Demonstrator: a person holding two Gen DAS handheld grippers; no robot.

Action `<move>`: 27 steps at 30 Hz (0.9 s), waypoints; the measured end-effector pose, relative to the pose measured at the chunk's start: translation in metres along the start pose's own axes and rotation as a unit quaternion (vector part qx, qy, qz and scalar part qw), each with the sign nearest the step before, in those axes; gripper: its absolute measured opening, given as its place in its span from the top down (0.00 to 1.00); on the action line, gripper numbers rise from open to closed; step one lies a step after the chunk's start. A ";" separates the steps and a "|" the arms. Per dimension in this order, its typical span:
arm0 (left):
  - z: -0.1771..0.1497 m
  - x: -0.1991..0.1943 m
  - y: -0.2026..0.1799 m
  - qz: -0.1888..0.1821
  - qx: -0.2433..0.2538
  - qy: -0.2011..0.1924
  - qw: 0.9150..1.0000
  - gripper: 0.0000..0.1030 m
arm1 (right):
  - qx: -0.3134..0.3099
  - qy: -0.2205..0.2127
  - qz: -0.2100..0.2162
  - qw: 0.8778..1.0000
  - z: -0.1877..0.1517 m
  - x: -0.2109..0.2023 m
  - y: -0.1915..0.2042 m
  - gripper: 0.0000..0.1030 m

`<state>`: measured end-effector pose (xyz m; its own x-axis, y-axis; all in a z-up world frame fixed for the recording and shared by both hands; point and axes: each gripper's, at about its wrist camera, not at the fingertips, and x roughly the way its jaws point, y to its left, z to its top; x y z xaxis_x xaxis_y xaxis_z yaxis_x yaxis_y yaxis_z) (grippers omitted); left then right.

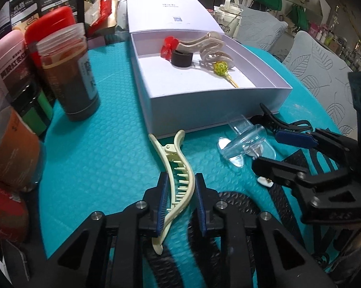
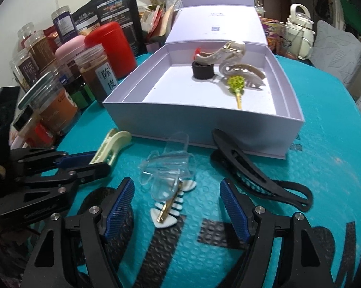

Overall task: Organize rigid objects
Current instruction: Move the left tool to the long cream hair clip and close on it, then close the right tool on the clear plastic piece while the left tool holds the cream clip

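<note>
The cream clip (image 1: 178, 180) lies on the mat just in front of the box (image 1: 218, 110) and is clamped between the left gripper (image 1: 180, 206) pads. It is best lifted level, clear of the box wall, before release inside. The right gripper (image 2: 178, 206) is held apart over the fishbone pin (image 2: 173, 206), in front of the box.

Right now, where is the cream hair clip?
The cream hair clip lies on the teal mat in front of the white box, clamped in the left gripper.
</note>
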<state>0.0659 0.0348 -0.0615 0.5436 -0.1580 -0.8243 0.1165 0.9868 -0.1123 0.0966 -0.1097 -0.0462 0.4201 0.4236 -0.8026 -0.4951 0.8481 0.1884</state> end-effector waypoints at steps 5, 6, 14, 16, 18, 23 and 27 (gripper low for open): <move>-0.003 0.005 0.011 -0.004 -0.007 0.012 1.000 0.79 | -0.012 0.006 -0.001 1.000 0.008 0.012 0.009 0.27; -0.003 0.005 0.012 -0.005 -0.006 0.013 1.000 0.79 | -0.013 0.007 -0.001 1.000 0.009 0.013 0.010 0.27; 0.003 0.013 0.004 0.011 0.017 0.004 1.000 0.79 | -0.018 0.020 -0.007 1.000 0.016 0.030 0.016 0.28; 0.003 0.013 0.004 0.014 0.018 0.000 1.000 0.79 | -0.024 0.019 -0.014 0.999 0.016 0.031 0.018 0.28; 0.003 0.013 0.003 0.016 0.020 -0.001 1.000 0.79 | -0.024 0.019 -0.016 0.999 0.016 0.032 0.018 0.28; 0.003 0.014 0.006 0.012 0.007 -0.003 1.000 0.79 | -0.044 0.016 -0.044 0.998 0.013 0.034 0.024 0.41; 0.002 0.012 0.008 0.011 -0.001 -0.005 1.000 0.79 | -0.046 0.010 -0.047 0.998 0.012 0.033 0.023 0.41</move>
<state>0.0748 0.0405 -0.0714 0.5542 -0.1374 -0.8210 0.1030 0.9900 -0.0962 0.1082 -0.0729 -0.0614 0.4533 0.3373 -0.8251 -0.5220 0.8508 0.0610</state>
